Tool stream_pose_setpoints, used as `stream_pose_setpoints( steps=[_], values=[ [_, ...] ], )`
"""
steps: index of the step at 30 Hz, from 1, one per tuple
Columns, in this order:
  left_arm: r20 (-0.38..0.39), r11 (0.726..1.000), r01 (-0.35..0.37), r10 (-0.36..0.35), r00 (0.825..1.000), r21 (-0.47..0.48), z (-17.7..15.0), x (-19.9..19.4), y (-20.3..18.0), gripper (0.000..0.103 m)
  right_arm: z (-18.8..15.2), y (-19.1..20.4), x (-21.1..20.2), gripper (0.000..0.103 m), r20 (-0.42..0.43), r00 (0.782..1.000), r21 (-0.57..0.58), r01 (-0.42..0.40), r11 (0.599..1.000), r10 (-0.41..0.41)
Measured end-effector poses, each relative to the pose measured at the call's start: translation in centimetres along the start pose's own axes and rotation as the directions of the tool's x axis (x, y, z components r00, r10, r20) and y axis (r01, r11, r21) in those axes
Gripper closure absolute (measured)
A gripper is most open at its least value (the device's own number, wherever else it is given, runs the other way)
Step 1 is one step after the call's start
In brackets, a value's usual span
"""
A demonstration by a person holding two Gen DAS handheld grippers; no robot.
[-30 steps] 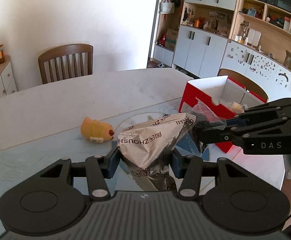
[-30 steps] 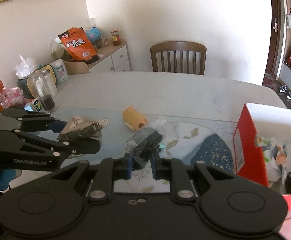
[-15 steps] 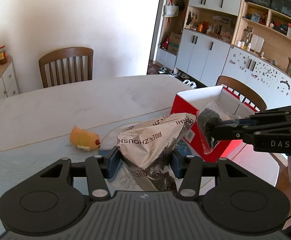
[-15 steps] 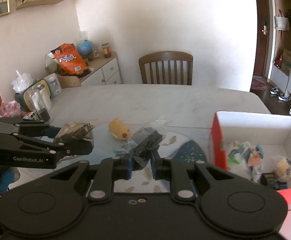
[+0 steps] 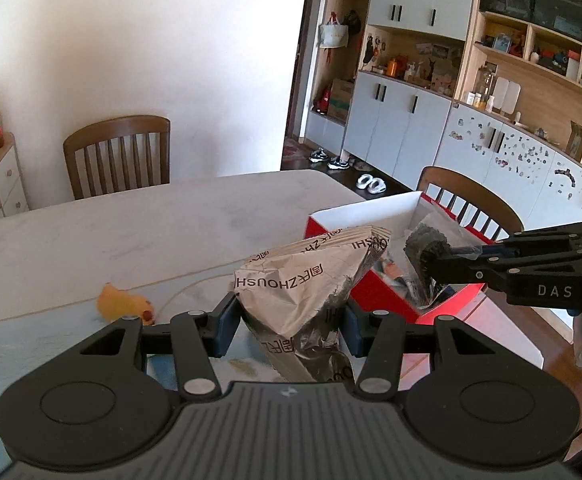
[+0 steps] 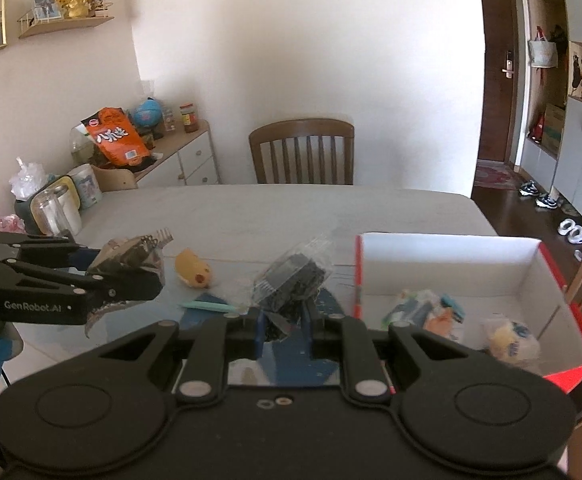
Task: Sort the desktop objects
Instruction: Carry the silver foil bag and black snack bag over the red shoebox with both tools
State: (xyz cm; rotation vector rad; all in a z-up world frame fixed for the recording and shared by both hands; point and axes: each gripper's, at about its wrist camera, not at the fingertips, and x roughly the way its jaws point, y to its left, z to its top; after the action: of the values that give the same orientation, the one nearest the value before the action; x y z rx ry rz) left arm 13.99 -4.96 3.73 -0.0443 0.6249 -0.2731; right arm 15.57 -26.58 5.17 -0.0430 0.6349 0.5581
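My left gripper (image 5: 289, 326) is shut on a crinkled silver foil packet (image 5: 303, 284) with dark lettering, held above the table just left of the red box (image 5: 375, 292). In the right wrist view the same packet (image 6: 131, 264) hangs at the left. My right gripper (image 6: 283, 330) is shut on a clear plastic bag of dark pieces (image 6: 291, 280), lifted beside the box's left wall (image 6: 357, 276). In the left wrist view that bag (image 5: 425, 258) hangs over the box's opening. A yellow soft toy (image 6: 193, 270) lies on the table between the two grippers.
The box, white inside, holds several wrapped items (image 6: 423, 310). A teal strip (image 6: 207, 306) lies on a dark blue mat (image 6: 327, 304). Wooden chairs (image 6: 301, 152) stand at the far side and to the right. A cluttered sideboard (image 6: 163, 152) flanks the table's left.
Both grippers have risen and shifted right toward the red box with their loads. The dark-pieces bag now hangs over the box; the yellow toy has fallen behind to the left.
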Motion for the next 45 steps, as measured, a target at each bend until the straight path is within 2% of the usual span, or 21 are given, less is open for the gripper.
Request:
stream_pose_setpoints(
  steps=[16,21,30,36,45],
  values=[
    [-0.011,0.998,0.053,-0.053,0.999,0.024,3.0,4.8,-7.0,0.052,-0.9,-8.0,-1.9,0.086,-0.003,0.999,0.042,0.046,0.998,-0.046],
    [-0.017,0.996,0.076,-0.075,0.997,0.04,3.9,6.7,-8.9,0.052,-1.3,-10.7,-2.7,0.086,-0.007,0.996,0.048,0.089,0.995,-0.089],
    [-0.083,0.988,0.111,-0.102,0.991,0.105,5.4,11.1,-12.5,0.052,-1.8,-15.3,-2.4,0.086,-0.018,0.989,0.075,0.146,0.986,-0.145],
    [-0.135,0.984,0.088,-0.067,0.989,0.153,5.4,14.9,-14.0,0.052,-1.8,-17.0,-0.7,0.086,-0.044,0.99,0.086,0.14,0.986,-0.136],
    [-0.174,0.987,0.067,-0.041,0.984,0.144,6.0,18.6,-13.4,0.052,-2.2,-17.7,2.0,0.086,-0.098,0.99,0.078,0.109,0.991,-0.101]
  ],
)
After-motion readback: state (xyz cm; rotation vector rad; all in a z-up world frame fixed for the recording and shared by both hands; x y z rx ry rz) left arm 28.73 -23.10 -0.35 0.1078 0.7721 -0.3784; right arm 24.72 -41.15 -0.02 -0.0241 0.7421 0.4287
